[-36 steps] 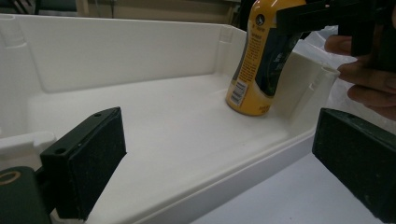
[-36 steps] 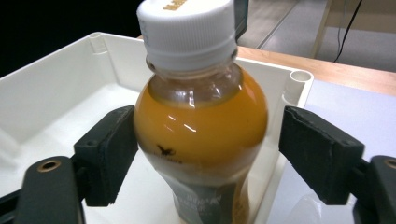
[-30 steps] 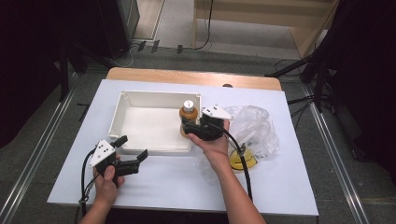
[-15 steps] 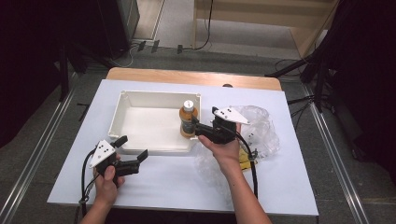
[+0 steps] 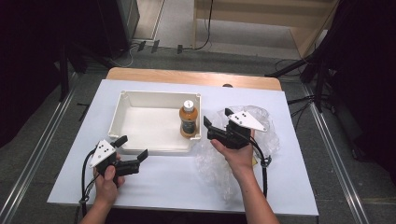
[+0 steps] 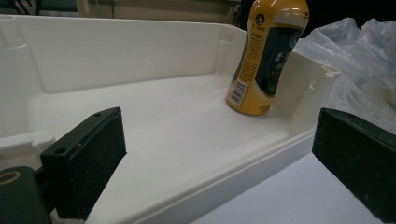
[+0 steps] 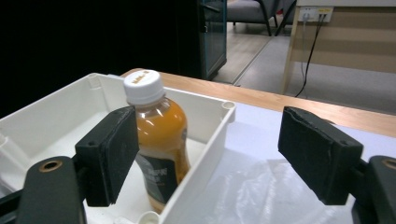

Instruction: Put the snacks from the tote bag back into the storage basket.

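A: Where is the orange drink bottle?

B: Standing upright in the white tray, in the corner by the tray's right wall, its white cap on top. In the left gripper view its yellow-and-dark label faces the camera.

A: And the right claw?

B: Just beside the tray's right wall, jaws spread wide with nothing between them; the bottle is apart from them, inside the wall. It sits over the crumpled clear plastic bag.

A: The left claw?

B: At the tray's near rim, wide open too, gripping nothing. Its jaws point across the tray toward the bottle.

A: What carries all this?

B: A white tabletop, its wooden far edge showing.
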A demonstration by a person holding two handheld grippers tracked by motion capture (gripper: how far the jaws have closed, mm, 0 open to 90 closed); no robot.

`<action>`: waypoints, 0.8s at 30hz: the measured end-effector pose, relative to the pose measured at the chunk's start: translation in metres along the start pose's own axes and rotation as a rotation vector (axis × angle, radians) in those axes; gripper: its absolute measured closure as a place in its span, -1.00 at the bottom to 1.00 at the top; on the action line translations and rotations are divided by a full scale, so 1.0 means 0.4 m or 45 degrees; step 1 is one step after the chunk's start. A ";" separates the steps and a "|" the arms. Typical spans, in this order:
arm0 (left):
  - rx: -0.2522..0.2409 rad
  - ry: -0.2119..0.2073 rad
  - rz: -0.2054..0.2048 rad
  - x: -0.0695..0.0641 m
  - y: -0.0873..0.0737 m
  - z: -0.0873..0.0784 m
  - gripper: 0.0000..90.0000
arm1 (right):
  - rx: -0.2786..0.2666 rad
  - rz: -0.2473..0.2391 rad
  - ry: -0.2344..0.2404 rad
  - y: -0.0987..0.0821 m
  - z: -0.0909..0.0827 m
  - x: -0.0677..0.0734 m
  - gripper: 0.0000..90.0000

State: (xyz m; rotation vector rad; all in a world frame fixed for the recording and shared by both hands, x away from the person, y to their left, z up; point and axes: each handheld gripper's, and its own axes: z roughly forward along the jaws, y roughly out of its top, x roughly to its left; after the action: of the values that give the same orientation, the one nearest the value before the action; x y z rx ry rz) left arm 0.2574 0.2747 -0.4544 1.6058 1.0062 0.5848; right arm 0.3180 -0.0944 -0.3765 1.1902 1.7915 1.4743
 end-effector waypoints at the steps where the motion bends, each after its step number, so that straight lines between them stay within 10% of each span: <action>1: 0.000 0.001 -0.002 0.000 0.000 0.000 -0.93 | 0.000 0.001 0.001 -0.001 -0.005 -0.005 -0.53; 24: 0.006 0.011 0.003 -0.002 0.000 0.000 -0.93 | -0.034 0.009 -0.113 -0.049 -0.098 -0.098 -0.50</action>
State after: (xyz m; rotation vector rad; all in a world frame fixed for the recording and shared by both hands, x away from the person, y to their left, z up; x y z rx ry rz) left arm 0.2569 0.2739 -0.4544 1.6101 1.0125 0.5918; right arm 0.2981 -0.1482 -0.3898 1.2307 1.7050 1.4226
